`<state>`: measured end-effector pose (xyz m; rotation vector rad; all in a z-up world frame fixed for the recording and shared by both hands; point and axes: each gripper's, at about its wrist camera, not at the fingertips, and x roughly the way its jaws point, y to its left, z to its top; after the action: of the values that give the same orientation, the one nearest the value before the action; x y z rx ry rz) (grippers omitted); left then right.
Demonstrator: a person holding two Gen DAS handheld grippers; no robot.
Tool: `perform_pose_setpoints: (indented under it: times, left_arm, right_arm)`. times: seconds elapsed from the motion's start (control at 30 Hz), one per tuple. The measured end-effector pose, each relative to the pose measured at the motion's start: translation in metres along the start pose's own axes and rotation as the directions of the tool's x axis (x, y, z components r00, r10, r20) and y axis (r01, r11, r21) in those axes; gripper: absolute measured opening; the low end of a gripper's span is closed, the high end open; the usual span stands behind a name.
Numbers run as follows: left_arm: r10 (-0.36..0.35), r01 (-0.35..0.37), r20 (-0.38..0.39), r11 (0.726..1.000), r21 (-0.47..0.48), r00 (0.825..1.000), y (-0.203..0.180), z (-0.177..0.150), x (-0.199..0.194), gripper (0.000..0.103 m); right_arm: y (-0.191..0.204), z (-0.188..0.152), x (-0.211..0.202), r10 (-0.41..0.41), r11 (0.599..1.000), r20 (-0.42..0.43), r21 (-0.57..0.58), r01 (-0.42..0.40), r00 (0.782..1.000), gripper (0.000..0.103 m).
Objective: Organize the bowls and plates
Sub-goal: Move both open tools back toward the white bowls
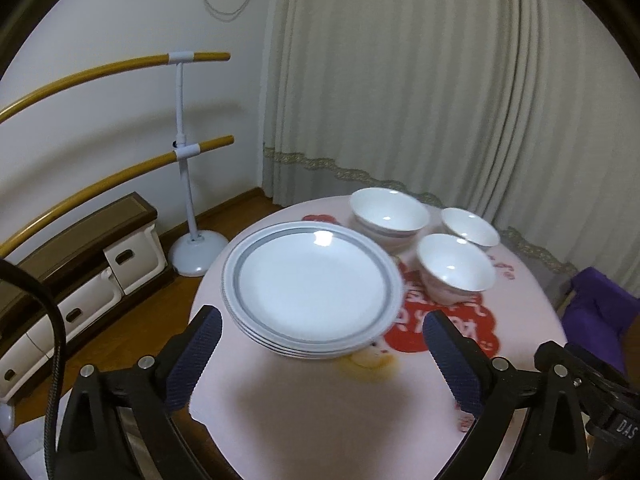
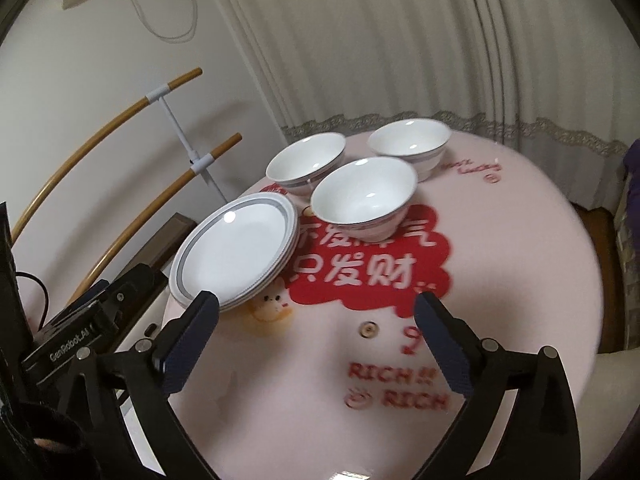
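A stack of white plates with grey rims [image 1: 310, 286] sits on the left side of the round pink table [image 1: 320, 400]; it also shows in the right wrist view [image 2: 234, 250]. Three white bowls stand separately behind and to the right of it: a near bowl [image 2: 364, 196], a back left bowl [image 2: 306, 162] and a back right bowl [image 2: 408, 146]. In the left wrist view they are the near bowl [image 1: 454, 266], the back left bowl [image 1: 388, 212] and the back right bowl [image 1: 470, 226]. My left gripper [image 1: 322, 328] is open just in front of the plate stack. My right gripper [image 2: 316, 314] is open and empty above the table's red print.
The table carries a pink cloth with a red patch of white characters [image 2: 360, 268]. A white stand with wooden bars [image 1: 184, 152] and a low cabinet [image 1: 80, 280] are to the left. Curtains [image 1: 440, 80] hang behind. A purple cloth [image 1: 600, 312] lies to the right.
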<state>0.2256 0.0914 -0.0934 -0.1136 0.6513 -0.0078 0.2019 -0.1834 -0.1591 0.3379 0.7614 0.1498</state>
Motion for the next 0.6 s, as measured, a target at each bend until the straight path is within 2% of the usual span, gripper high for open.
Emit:
perform_pose_setpoints:
  times: [0.33, 0.6]
  left_arm:
    - [-0.039, 0.035, 0.056, 0.996, 0.079, 0.998, -0.044, -0.014, -0.066, 0.102]
    - [-0.077, 0.069, 0.052, 0.988, 0.137, 0.996, -0.082, -0.026, -0.085, 0.102]
  right_arm:
    - [-0.032, 0.001, -0.065, -0.059, 0.998, 0.08, -0.034, 0.061, 0.995, 0.103]
    - [-0.057, 0.005, -0.087, -0.095, 0.995, 0.104, -0.031, 0.099, 0.99, 0.103]
